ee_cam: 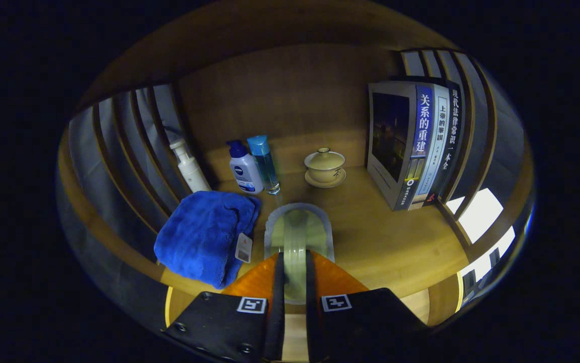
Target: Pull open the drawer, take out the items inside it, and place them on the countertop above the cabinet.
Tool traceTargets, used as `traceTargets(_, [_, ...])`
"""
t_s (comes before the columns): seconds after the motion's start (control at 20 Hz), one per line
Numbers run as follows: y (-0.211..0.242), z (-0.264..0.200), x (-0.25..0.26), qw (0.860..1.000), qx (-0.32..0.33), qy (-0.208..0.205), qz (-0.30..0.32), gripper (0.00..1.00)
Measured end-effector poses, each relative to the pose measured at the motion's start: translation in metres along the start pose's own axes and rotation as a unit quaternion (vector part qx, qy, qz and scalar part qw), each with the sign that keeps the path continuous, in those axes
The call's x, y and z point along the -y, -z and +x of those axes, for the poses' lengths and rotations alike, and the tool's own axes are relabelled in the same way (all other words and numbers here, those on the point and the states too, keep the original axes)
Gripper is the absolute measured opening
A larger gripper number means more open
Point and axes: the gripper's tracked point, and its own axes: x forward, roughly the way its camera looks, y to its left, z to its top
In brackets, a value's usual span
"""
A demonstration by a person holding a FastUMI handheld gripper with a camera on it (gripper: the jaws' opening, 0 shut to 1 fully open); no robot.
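The wooden countertop (381,237) sits inside a wooden nook with a plain wood back wall and thin wooden slats (118,151) on both sides. Bright light shows through the slats on the right.

The gripper (295,272) has its two fingers close together, pinching a pale green plate (297,227) by its edge. The plate stands on its rim and pokes out ahead of the fingers, just over the countertop.

A folded blue towel (204,234) with a small tag lies just beside the plate, on the left. Behind the towel stands a white pump bottle (189,169). Near it are a white bottle with a blue cap (243,169) and a clear blue bottle (265,164), side by side. A small lidded cup on a saucer (325,166) sits farther back. Three books (416,146) stand upright at the right.
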Motion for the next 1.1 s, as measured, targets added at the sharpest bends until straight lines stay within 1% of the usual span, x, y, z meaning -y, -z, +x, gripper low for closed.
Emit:
traceTargets(0.15, [0.003, 0.009, -0.003, 1.0, -0.008, 0.0, -0.007, 0.26])
traceTargets(0.25, [0.005, 0.012, -0.001, 1.0, -0.01, 0.001, -0.006, 0.28])
traceTargets(0.4, [-0.004, 0.01, 0.004, 1.0, 0.015, 0.01, -0.011, 0.33])
traceTargets(0.55, [-0.003, 0.005, 0.007, 1.0, 0.016, 0.011, -0.013, 0.75])
traceTargets(0.8, [-0.003, -0.002, 0.011, 1.0, 0.019, 0.012, -0.014, 0.85])
traceTargets(0.95, [-0.005, -0.014, 0.008, 0.999, 0.031, 0.011, -0.013, 0.91])
traceTargets(1.0, [-0.006, -0.023, 0.009, 0.999, 0.037, 0.016, -0.012, 0.93])
traceTargets(1.1, [-0.013, -0.041, 0.003, 0.998, 0.068, 0.012, -0.011, 0.97])
